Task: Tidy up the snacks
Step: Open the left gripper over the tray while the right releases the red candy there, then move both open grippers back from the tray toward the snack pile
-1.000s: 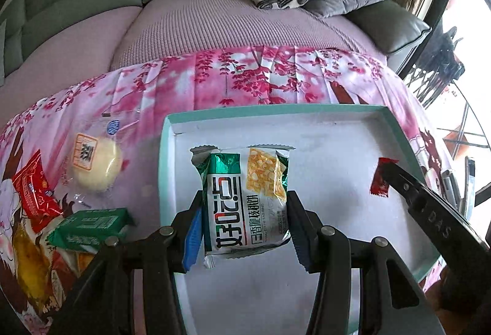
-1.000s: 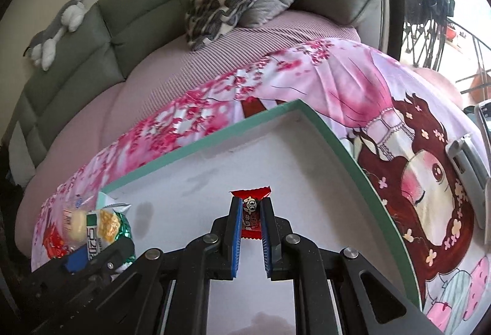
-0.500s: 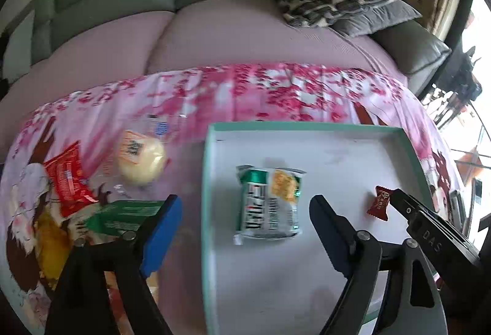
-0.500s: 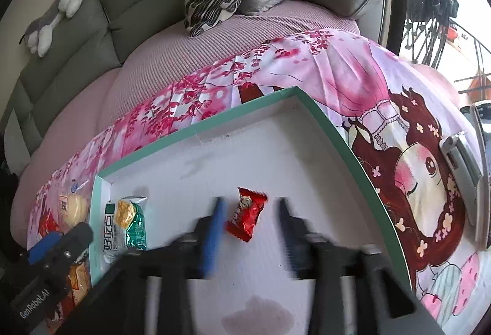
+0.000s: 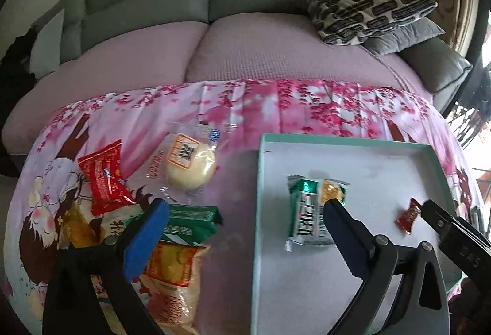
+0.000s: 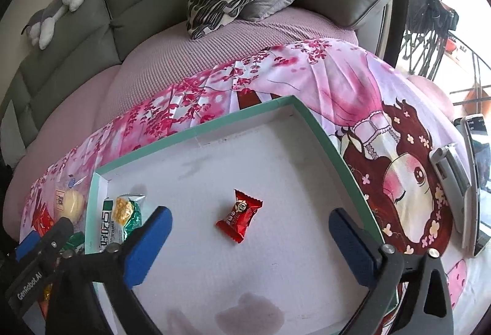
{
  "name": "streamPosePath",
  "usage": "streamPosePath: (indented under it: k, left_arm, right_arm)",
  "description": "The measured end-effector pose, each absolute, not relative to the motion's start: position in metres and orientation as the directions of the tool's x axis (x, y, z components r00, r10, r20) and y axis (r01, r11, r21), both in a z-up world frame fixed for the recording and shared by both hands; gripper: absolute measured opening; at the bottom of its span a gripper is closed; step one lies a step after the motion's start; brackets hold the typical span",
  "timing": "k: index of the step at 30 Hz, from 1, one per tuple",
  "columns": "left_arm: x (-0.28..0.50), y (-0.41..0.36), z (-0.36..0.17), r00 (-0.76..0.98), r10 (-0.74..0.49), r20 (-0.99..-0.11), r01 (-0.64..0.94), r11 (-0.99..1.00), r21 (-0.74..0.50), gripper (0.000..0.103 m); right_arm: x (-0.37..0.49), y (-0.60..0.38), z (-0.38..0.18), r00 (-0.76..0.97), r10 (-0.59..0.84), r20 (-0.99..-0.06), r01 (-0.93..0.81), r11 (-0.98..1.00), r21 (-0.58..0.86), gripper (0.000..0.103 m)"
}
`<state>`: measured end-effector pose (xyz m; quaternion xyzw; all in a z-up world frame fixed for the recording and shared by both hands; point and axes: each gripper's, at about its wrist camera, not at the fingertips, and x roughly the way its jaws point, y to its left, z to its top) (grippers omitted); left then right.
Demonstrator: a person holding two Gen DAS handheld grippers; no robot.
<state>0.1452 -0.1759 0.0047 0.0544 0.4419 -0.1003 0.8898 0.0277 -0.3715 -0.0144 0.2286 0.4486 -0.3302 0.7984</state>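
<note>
Both claws tilt steeply down over the teal-rimmed tray (image 6: 319,132), jaws opening wide and gripping nothing. Right gripper (image 6: 250,227) brackets the red candy (image 6: 238,216) without touching; left gripper (image 5: 245,221) straddles the tray's edge beside the green cracker pack (image 5: 310,209).

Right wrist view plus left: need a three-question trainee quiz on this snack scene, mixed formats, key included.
1. True or false: the small red foil candy lies inside the shallow white tray with the teal rim.
2. Which snack shares the tray? A) green-and-white cracker packet B) round yellow bun in clear wrap
3. Fill in: the right gripper holds ____.

Key: 1 true; 2 A; 3 nothing, its jaws are opening around the candy.
</note>
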Motion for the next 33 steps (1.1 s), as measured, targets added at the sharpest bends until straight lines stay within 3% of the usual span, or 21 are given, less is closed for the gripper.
streamPosePath:
  k: [15, 33]
  left_arm:
    - [0.142, -0.140, 0.007, 0.569, -0.041, -0.822, 0.104, 0.994, 0.022, 0.101]
    - [0.073, -0.012, 0.051, 0.602, 0.050, -0.797, -0.080, 0.997, 0.002, 0.101]
  right_arm:
    - [0.022, -0.365, -0.006, 0.461, -0.328, -0.824, 0.723, 0.678, 0.134, 0.103]
    - [0.013, -0.260, 0.025, 0.537, -0.229, -0.812, 0.546, 0.828, 0.127, 0.103]
